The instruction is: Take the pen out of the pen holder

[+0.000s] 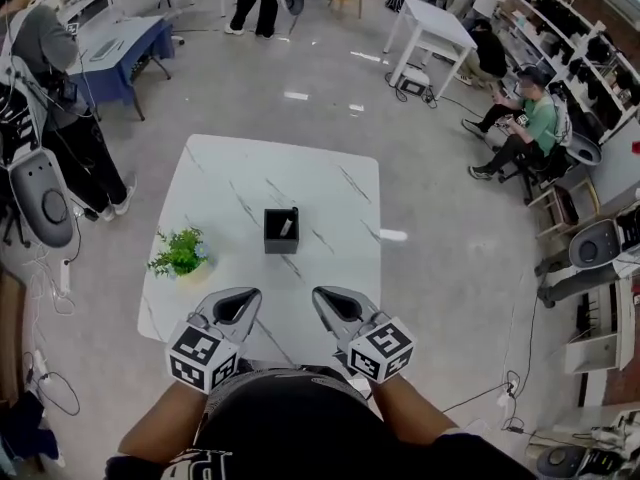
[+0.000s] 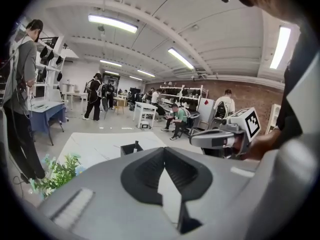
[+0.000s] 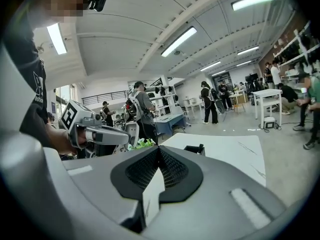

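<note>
In the head view, a black square pen holder [image 1: 281, 236] stands upright near the middle of a white marble table [image 1: 230, 183]. The pen [image 1: 287, 226] leans inside it. A small green plant [image 1: 180, 252] sits to the left of the holder, apart from it. The left gripper [image 1: 247, 301] and the right gripper [image 1: 325, 303] hover on the person's side of the holder, well short of it. They are level with each other and both point toward it.

In the left gripper view, the jaws are closed tip to tip with nothing between them. The pen holder [image 2: 131, 148] shows just beyond the jaw tips, a little to their left, and the pen's top [image 2: 135, 143] pokes above its rim. The plant [image 2: 57, 171] is further left of the holder and the right gripper [image 2: 200, 139] is off to its right.

In the right gripper view, the jaws also meet at their tips and hold nothing. The pen holder [image 3: 193, 149] stands beyond and right of the tips, with the pen [image 3: 201, 147] upright at its far edge. The plant [image 3: 142, 144] and the left gripper [image 3: 117, 135] lie to the holder's left.
</note>
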